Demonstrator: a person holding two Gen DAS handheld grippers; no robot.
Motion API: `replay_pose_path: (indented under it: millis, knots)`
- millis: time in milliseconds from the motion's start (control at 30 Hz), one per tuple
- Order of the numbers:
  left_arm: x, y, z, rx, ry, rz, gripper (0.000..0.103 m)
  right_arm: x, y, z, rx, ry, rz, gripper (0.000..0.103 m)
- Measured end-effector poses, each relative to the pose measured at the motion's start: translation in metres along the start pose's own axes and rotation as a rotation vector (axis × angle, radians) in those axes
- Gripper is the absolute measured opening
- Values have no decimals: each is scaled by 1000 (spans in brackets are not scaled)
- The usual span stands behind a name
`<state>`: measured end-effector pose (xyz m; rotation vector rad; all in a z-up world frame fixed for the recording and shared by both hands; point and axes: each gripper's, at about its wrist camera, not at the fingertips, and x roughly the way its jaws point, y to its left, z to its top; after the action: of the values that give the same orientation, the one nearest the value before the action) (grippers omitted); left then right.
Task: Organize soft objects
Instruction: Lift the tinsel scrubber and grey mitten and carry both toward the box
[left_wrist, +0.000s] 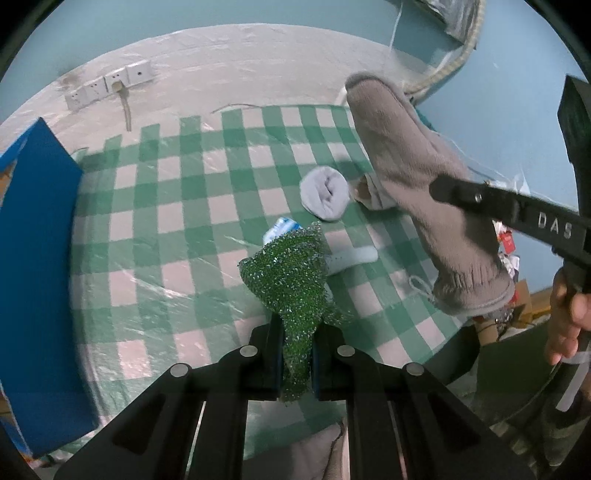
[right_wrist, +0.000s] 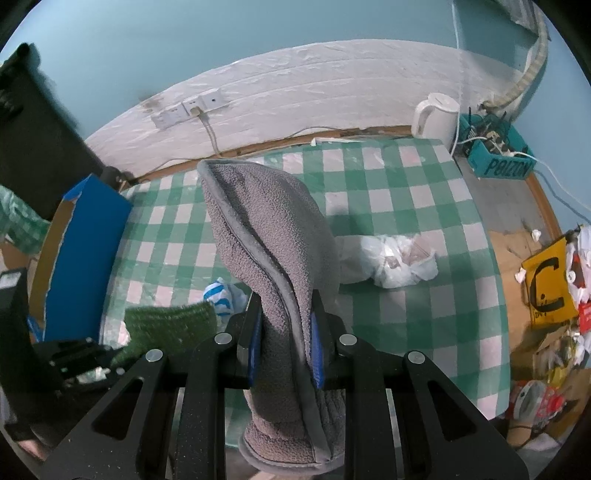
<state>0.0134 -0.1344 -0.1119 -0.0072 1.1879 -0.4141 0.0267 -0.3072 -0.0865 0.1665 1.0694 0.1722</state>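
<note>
Gripping green scourer (left_wrist: 291, 280): left gripper (left_wrist: 295, 363) | right gripper (right_wrist: 284, 354) clamps grey cloth (right_wrist: 273, 236) | kettle (right_wrist: 436, 118) right-view only

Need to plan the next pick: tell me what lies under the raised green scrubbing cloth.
Beneath the green scrubbing cloth lie a blue-and-white wrapper and a white piece on the checked tablecloth; their covered parts stay hidden.

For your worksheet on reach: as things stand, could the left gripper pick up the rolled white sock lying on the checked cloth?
Probably not yet. The path to the rolled white sock looks open across the checked cloth, but the left gripper is already shut on the green scouring pad, so its jaws are not free to take anything else.
</note>
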Motion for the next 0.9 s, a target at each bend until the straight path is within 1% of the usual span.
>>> replay_pose_path:
  millis: [400, 767, 900]
  knots:
    - [-36, 31, 11, -56, -87, 69, 11, -6, 22, 3, -39, -10, 36, 20]
    - [-67, 68, 12, -128, -146, 109, 11, -8, 56, 14, -94, -20, 79, 20]
    - [-78, 81, 11, -147, -168, 124, 11, -5, 75, 20, -118, -18, 98, 20]
